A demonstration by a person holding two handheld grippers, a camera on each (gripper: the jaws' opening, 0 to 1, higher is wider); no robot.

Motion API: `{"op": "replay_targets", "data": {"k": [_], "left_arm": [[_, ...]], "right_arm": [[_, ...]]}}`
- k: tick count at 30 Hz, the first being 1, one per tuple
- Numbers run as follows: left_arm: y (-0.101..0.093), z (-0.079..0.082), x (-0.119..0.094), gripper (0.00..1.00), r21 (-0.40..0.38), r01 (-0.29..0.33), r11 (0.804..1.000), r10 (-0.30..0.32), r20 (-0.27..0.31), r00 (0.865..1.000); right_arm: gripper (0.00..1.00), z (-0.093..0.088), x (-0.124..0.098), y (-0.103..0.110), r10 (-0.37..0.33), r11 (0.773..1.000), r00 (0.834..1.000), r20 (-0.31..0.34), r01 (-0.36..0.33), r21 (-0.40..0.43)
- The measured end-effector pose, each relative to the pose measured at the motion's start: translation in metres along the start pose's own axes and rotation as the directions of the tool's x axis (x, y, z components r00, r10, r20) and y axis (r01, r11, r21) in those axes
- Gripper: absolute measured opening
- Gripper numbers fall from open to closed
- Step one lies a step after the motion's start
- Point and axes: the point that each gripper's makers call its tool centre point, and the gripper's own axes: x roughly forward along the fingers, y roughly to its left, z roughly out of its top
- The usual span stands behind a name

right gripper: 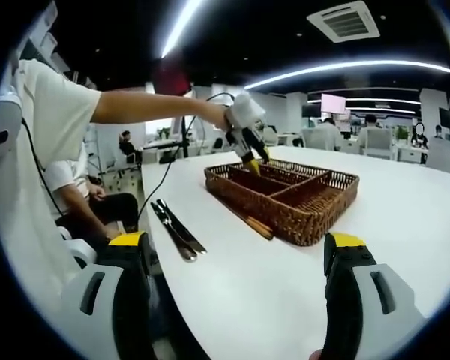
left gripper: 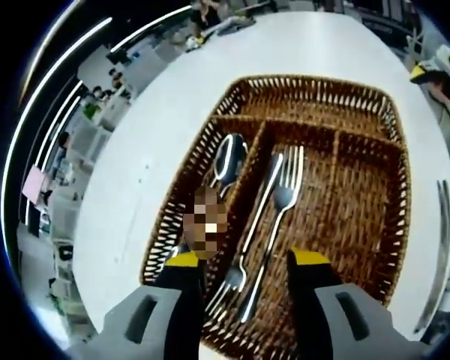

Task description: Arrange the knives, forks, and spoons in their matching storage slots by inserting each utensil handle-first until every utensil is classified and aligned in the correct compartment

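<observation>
From above, a brown wicker basket (left gripper: 394, 225) shows three long slots and a cross slot at its far end. A spoon (left gripper: 226, 161) lies in the left slot, two forks (left gripper: 281, 191) lie side by side in the middle slot, and the right slot is bare. My left gripper (left gripper: 247, 262) hovers open over the fork handles, holding nothing. Two knives (left gripper: 441, 247) lie on the white table beside the basket. The right gripper view has the basket (right gripper: 315, 217), the knives (right gripper: 176, 225) and the left gripper (right gripper: 247, 146) above the basket. My right gripper (right gripper: 238, 247) is open and empty, low over the table.
The white table (right gripper: 405, 217) stretches wide around the basket. A brown stick-like piece (right gripper: 251, 221) lies along the basket's near side. A person sits at the table edge (right gripper: 75, 187) on the left. Desks and chairs fill the office behind.
</observation>
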Motion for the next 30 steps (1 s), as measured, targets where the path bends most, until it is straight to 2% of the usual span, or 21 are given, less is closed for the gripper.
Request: {"op": "replay_targets", "data": {"k": [1,2,3,15,16,22,24,29,30], "left_arm": [[0.001,-0.001,-0.001,0.47,-0.003,-0.002,1.0,0.002,0.002,1.0],[0.014,-0.004,0.003,0.48,-0.012,0.0,1.0,0.0,0.005,1.0],[0.017,-0.005,0.001,0.5,-0.027,-0.003,1.0,0.003,0.017,1.0],[0.034,-0.004,-0.007,0.7,-0.096,-0.004,0.995,0.014,0.102,0.995],[0.027,-0.004,-0.01,0.72,-0.103,-0.01,0.995,0.02,0.105,0.994],[0.029,-0.002,-0.014,0.87,-0.102,-0.017,0.995,0.031,0.14,0.99],[0.034,-0.001,-0.015,1.0,-0.108,-0.029,0.994,0.045,0.148,0.988],[0.051,-0.003,-0.017,1.0,-0.127,-0.062,0.99,0.084,0.181,0.98],[0.055,-0.005,-0.021,1.0,-0.163,-0.072,0.984,0.103,0.19,0.976]], "right_arm": [[1.0,0.0,0.0,0.0,0.0,1.0,1.0,-0.001,0.0,-0.001],[1.0,0.0,0.001,0.001,0.001,1.0,1.0,-0.001,-0.001,-0.004],[1.0,0.0,0.002,0.003,0.002,1.0,1.0,-0.004,-0.002,-0.006],[1.0,0.002,0.006,0.007,0.01,1.0,1.0,-0.007,-0.01,-0.012],[1.0,0.002,0.006,0.007,0.011,1.0,1.0,-0.008,-0.011,-0.014],[1.0,0.004,0.007,0.01,0.015,1.0,1.0,-0.01,-0.015,-0.022],[1.0,0.004,0.007,0.011,0.014,1.0,1.0,-0.012,-0.014,-0.023],[1.0,0.003,0.009,0.011,0.011,1.0,1.0,-0.023,-0.012,-0.027],[1.0,0.004,0.011,0.012,0.015,0.999,1.0,-0.023,-0.016,-0.031]]}}
